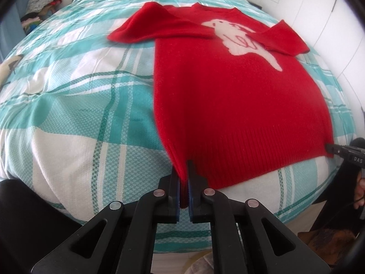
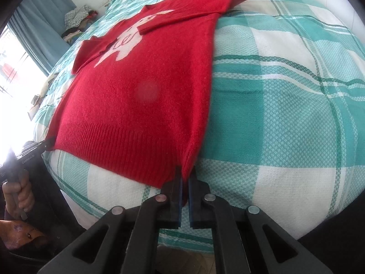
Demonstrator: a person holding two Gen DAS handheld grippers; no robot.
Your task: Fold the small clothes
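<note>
Sweater: we've got a red knitted sweater with a white animal motif (image 1: 228, 91) lying flat on the teal-and-white checked bedspread (image 1: 79, 114), stretching away ahead of both grippers.
Left gripper (image 1: 184, 175): clamped on the ribbed hem's left corner.
Right gripper (image 2: 185, 178): pinching the hem's right corner, fabric bunched between its fingers.
Sleeves: both folded in across the chest, far from our grippers.
</note>
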